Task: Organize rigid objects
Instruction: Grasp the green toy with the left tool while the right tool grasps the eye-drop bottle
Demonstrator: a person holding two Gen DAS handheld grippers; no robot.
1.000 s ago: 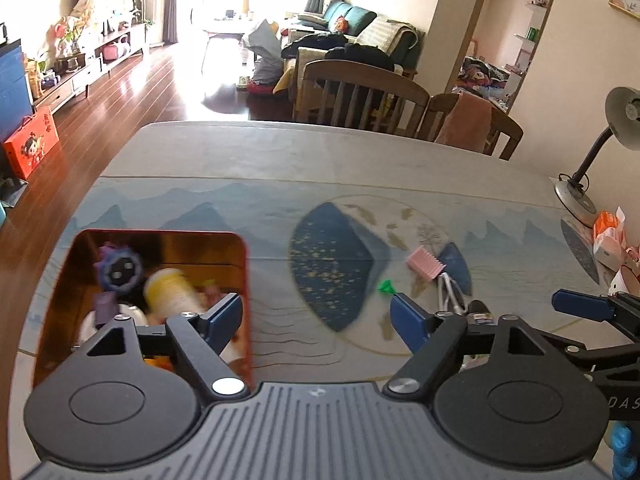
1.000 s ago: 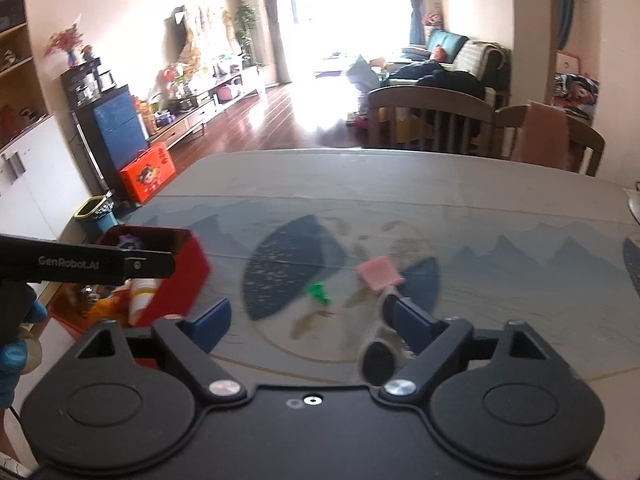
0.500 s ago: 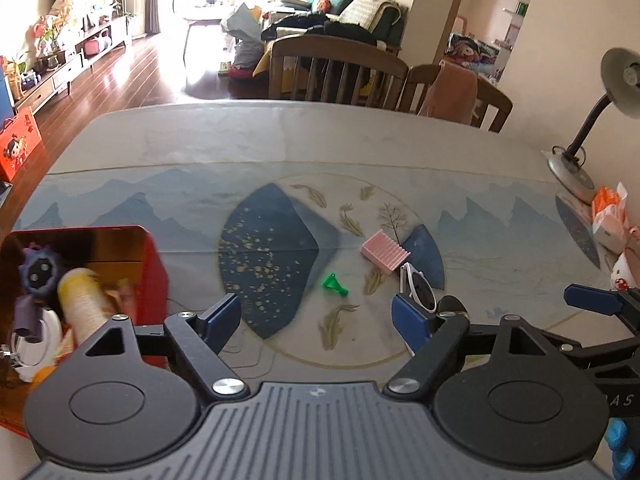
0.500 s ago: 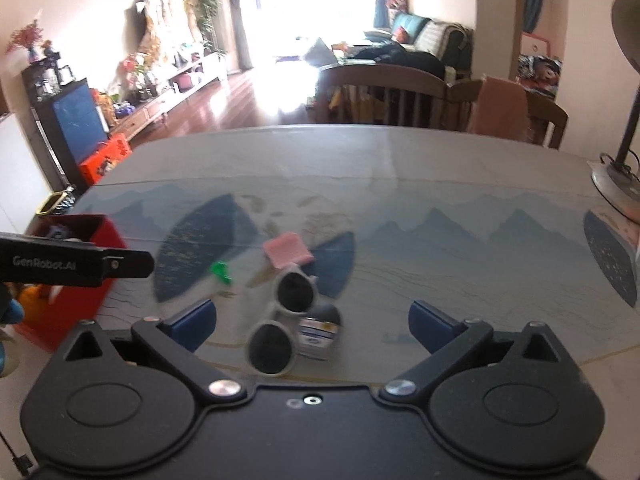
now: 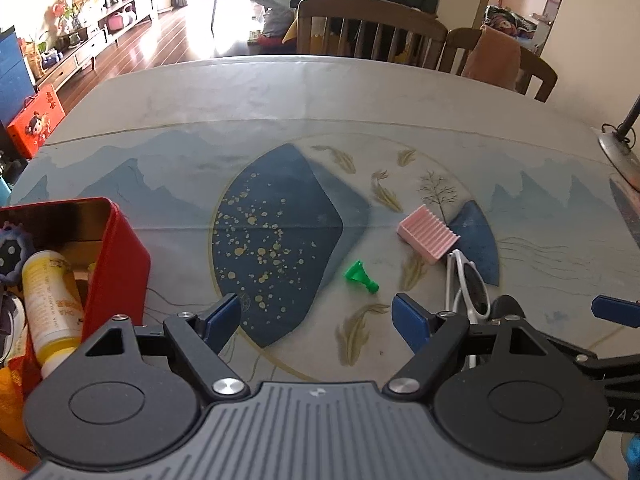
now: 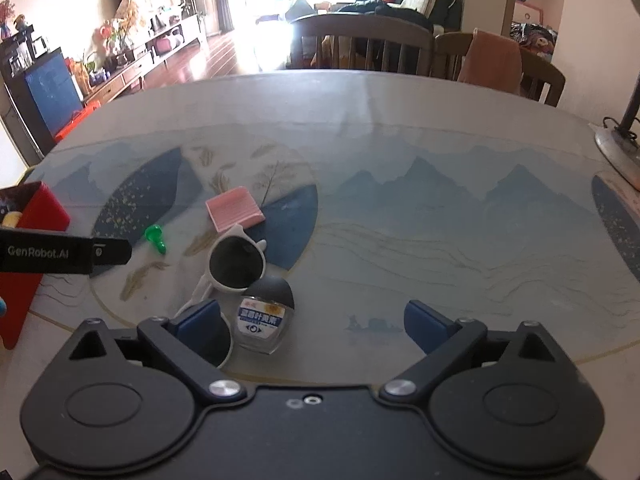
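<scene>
Sunglasses [image 6: 234, 264] with a white frame and dark lenses lie on the worktop [image 6: 400, 152], touching a small dark-capped bottle [image 6: 264, 316] with a blue-and-white label that lies just to their right in the right wrist view. A pink ribbed block [image 6: 234, 209] lies just beyond the sunglasses, touching or almost touching the frame. A small green plastic piece [image 6: 155, 237] sits near the block, to its left and apart from it. All four rest on the painted blue-and-cream cover of the worktop.

A red box [image 5: 120, 264] stands at the left edge of the worktop, well apart from this cluster. Inside it lies a yellow-and-white bottle [image 5: 50, 300], with a dark blue gear-shaped toy [image 5: 10, 252] beside it.

The right tongs [image 6: 308, 326] hang above the sunglasses and the small bottle; their jaws stand wide and are closing slightly, touching neither thing. The bottle lies between the jaw tips in the view, and one lens is partly hidden behind the left pad [image 6: 198, 320].

The left tongs [image 5: 318, 318] hover wide and empty over the worktop between the red box and the sunglasses.

Wooden chairs [image 5: 368, 28] stand along the far side of the worktop, and a lamp base [image 6: 618, 148] sits at its right edge.
</scene>
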